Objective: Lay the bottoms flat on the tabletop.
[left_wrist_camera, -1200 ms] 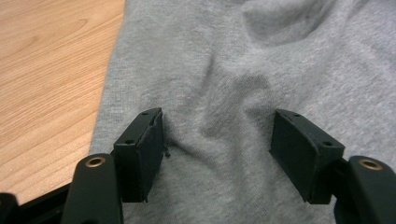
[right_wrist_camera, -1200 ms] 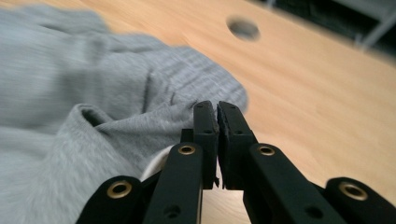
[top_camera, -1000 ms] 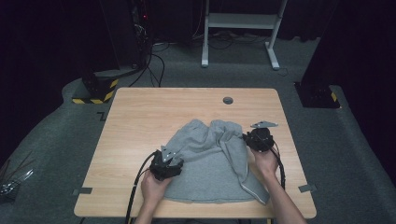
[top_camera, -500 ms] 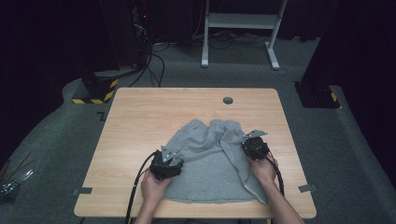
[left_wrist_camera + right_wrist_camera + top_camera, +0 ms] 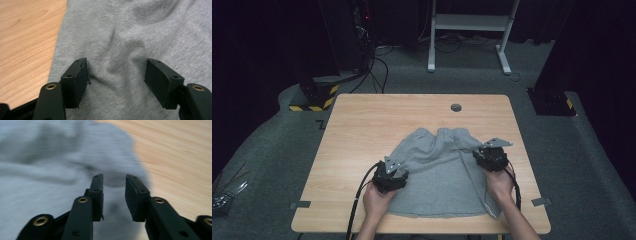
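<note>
Grey cloth, a soft knit garment (image 5: pixel 439 175), lies spread on the near half of the wooden bench (image 5: pixel 362 125), its gathered end toward the far side and its flat hem close to our edge. We see the bare wood to its left in the left gripper view and to its right in the right gripper view.

Our left hand-held gripper (image 5: pixel 390 172) sits on the garment's left edge, low on the cloth. In its own view (image 5: pixel 116 82) the jaws stand spread wide, with a soft ridge of grey fabric rising between them; the pads press on nothing, though the tips rest at or just above the cloth.

Our right hand-held gripper (image 5: pixel 490 156) is at the garment's right side, just beside the fold that runs down toward the hem. In its own view (image 5: pixel 114 197) the jaws stand a little apart with a narrow gap, and they have just been opening. That picture is blurred, so we cannot tell whether the tips touch the fabric; we see no cloth pinched between the pads, only grey knit beneath them and the garment's edge curving off to the right.

Beyond the garment, a small round dark grommet (image 5: pixel 456 107) is set in the bench near its far edge.
</note>
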Demonstrator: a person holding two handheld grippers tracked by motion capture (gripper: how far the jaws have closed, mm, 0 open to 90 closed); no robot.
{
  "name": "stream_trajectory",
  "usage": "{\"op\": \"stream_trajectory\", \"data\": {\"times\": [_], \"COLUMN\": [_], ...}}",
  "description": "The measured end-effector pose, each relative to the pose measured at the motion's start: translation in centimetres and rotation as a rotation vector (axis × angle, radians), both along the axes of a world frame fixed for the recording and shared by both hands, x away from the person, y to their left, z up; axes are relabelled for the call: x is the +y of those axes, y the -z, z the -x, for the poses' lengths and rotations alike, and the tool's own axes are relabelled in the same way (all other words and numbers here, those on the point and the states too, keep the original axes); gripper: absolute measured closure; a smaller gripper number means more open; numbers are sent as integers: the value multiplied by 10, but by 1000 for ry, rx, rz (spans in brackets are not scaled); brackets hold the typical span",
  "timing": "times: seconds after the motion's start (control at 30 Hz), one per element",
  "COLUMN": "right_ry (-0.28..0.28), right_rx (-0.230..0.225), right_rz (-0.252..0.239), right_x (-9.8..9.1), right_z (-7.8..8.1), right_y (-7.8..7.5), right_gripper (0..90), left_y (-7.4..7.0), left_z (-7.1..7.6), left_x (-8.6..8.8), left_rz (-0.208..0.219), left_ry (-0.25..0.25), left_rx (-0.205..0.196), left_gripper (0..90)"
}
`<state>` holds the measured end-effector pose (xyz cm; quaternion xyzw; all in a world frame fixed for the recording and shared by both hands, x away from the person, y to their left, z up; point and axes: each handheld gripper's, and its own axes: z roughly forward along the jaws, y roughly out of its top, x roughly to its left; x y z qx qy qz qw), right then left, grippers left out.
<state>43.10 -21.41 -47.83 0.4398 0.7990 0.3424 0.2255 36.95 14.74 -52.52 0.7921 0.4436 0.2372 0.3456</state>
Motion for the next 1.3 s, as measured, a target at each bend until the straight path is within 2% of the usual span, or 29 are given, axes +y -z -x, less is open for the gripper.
{"op": "stream_trajectory", "data": {"times": [0.1, 0.17, 0.23, 0.3, 0.4, 0.47, 0.5, 0.53, 0.6, 0.67, 0.73, 0.77, 0.8, 0.83, 0.9, 1.0, 1.1, 1.13, 1.2, 1.23, 1.3], "right_ry": [-77, -100, -81, -27, 24, 59, 63, 56, 5, -64, -86, -77, -51, -7, 28, 29, -73, -94, -134, -139, -138], "right_rx": [38, 74, 97, 94, 85, 76, 80, 78, 54, 50, 57, 64, 66, 75, 69, 57, 15, 13, 27, 44, 36], "right_rz": [54, 106, 129, 120, 169, 158, 132, 109, 90, 99, 151, 151, 102, 82, 97, 109, 58, 52, 46, 42, 11], "right_x": [13, 14, 5, -9, -23, -29, -31, -30, -24, -12, -4, -5, -11, -16, -18, -8, 13, 18, 30, 34, 35], "right_z": [11, 10, 4, -2, -13, -16, -15, -12, -1, 12, 15, 13, 10, 7, 5, 9, 18, 19, 19, 18, 18], "right_y": [7, 17, 25, 26, 22, 19, 18, 16, 14, 18, 26, 31, 33, 33, 33, 31, 30, 31, 36, 39, 42], "right_gripper": [678, 778, 898, 900, 899, 880, 854, 836, 793, 748, 722, 723, 722, 722, 709, 629, 595, 584, 568, 568, 570], "left_y": [0, 0, 0, 0, 0, 0, 0, 0, 0, 0, 0, 0, 0, 0, 0, 0, -2, -4, -9, -13, -21], "left_z": [0, 0, 0, 1, 1, 2, 2, 3, 3, 4, 6, 8, 10, 11, 15, 20, 20, 18, 15, 13, 8], "left_x": [0, 0, 0, 1, 1, 1, 1, 1, 2, 2, 2, 3, 3, 4, 5, 6, 11, 12, 13, 14, 14], "left_rz": [4, 5, 6, 8, 10, 12, 11, 11, 11, 11, 12, 14, 15, 15, 17, 25, 78, 87, 74, 56, 39], "left_ry": [-1, -1, -4, -5, -9, -10, -9, -11, -12, -14, -16, -15, -17, -18, -22, -26, -30, -33, -33, -31, -29], "left_rx": [4, 5, 3, 6, 7, 9, 8, 7, 7, 8, 8, 11, 8, 10, 11, 14, 37, 54, 73, 66, 43], "left_gripper": [344, 344, 345, 346, 347, 347, 347, 347, 347, 347, 348, 349, 350, 352, 353, 353, 356, 363, 367, 368, 372]}}
